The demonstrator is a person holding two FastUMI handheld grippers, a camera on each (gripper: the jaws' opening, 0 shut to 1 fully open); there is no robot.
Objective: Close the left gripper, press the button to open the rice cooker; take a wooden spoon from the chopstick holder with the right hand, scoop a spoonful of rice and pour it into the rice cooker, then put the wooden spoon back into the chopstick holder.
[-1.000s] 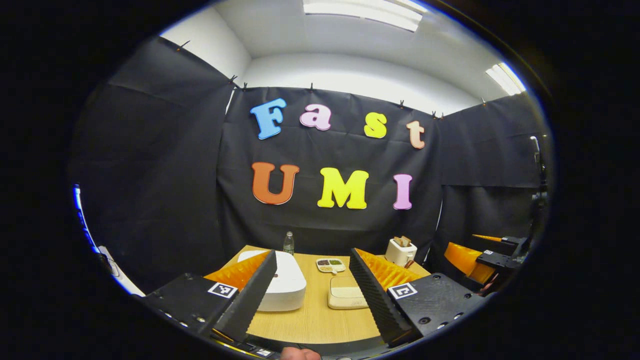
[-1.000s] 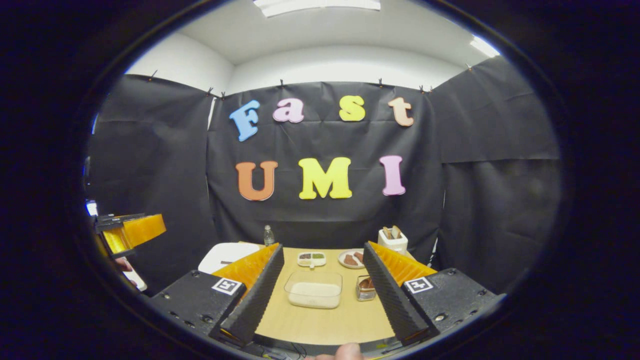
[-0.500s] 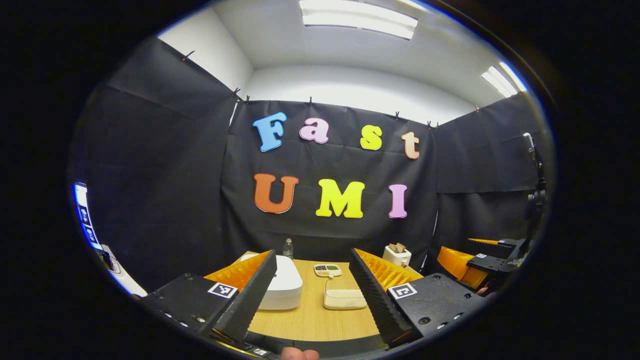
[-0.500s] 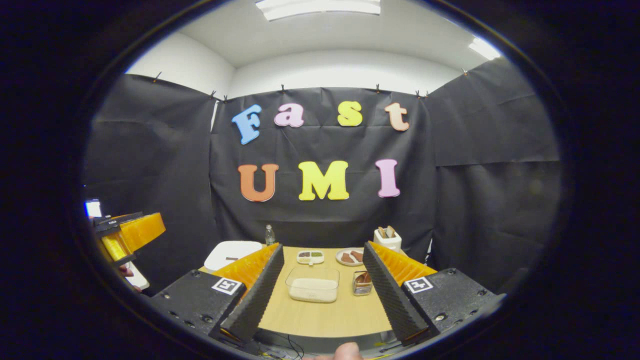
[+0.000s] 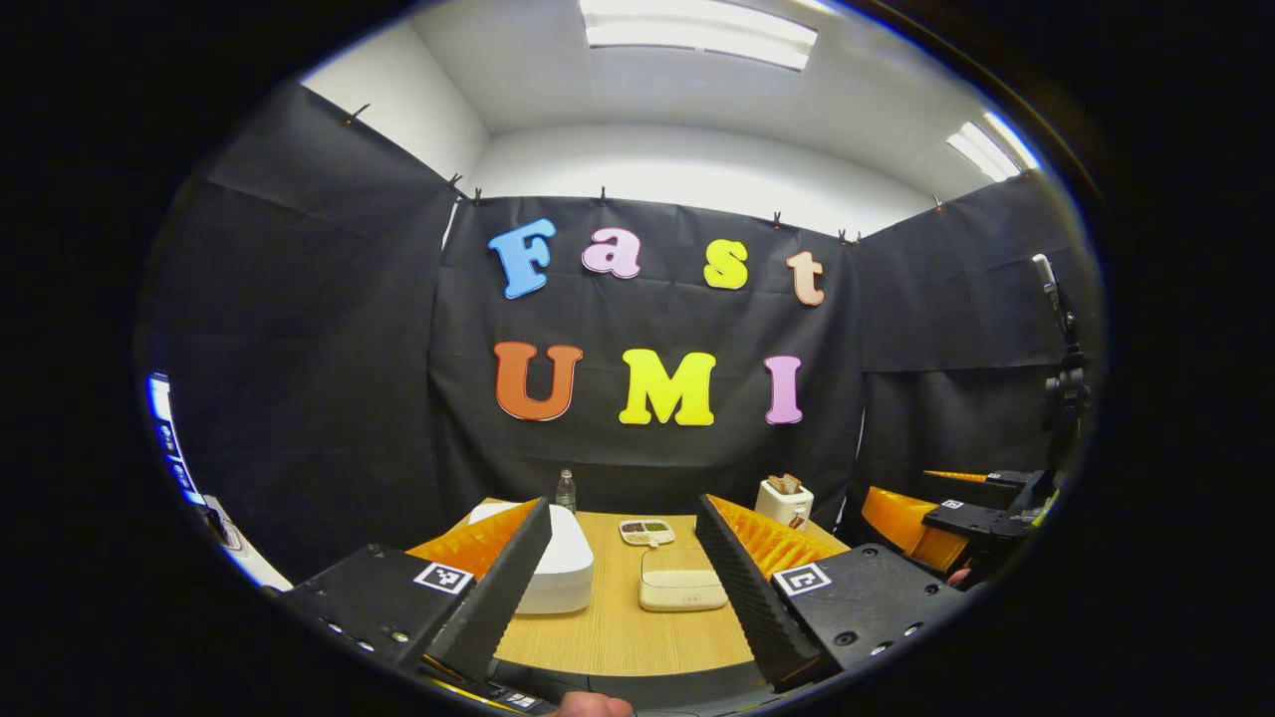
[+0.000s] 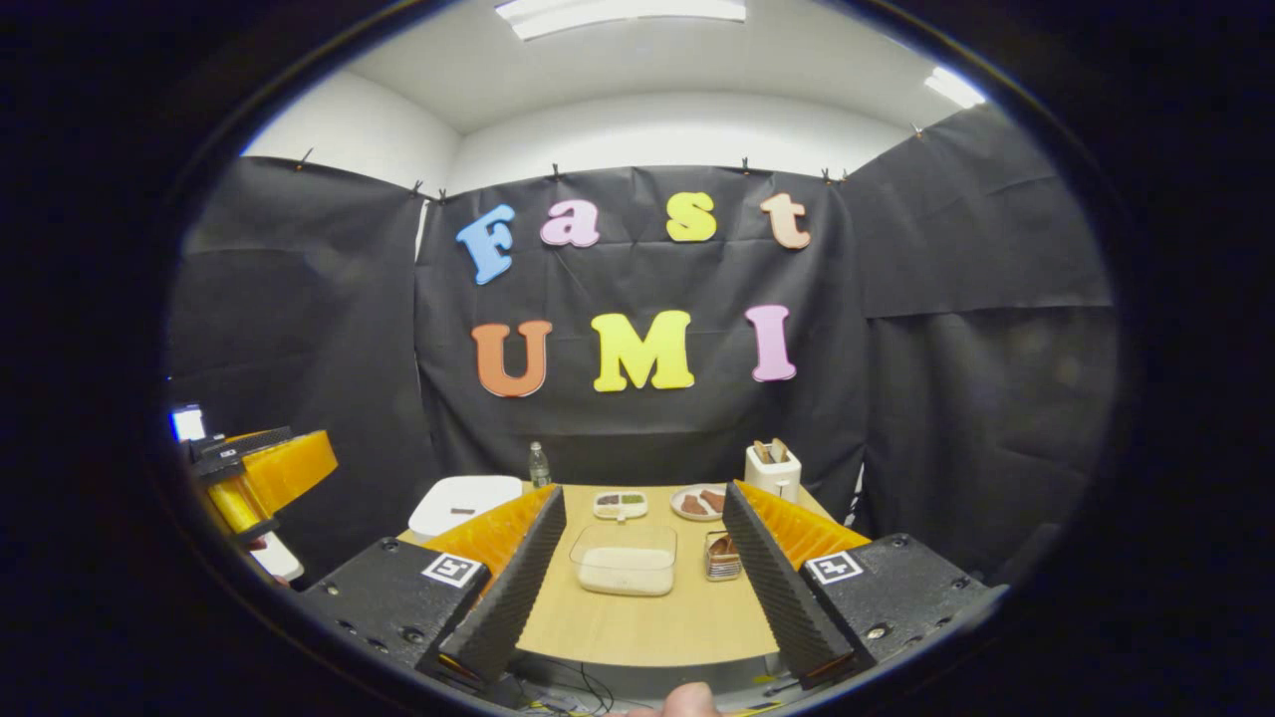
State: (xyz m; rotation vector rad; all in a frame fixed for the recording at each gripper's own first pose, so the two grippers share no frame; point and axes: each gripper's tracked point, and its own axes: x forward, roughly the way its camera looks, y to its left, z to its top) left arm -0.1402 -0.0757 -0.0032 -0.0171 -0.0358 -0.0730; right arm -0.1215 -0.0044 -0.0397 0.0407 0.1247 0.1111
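Two hand-held grippers hung above a wooden tabletop (image 6: 647,622), with nothing yet begun.

The left gripper (image 5: 623,568) and right gripper (image 6: 642,558) both had jaws wide apart, holding nothing. The closed rice cooker (image 5: 558,573) sat ahead left. Next, the left jaws likely needed closing to press its button.

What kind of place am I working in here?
Most likely a staged recording booth, not a real kitchen: black cloth walls under office ceiling lights, with a wooden table set with a rice cooker and a toaster.
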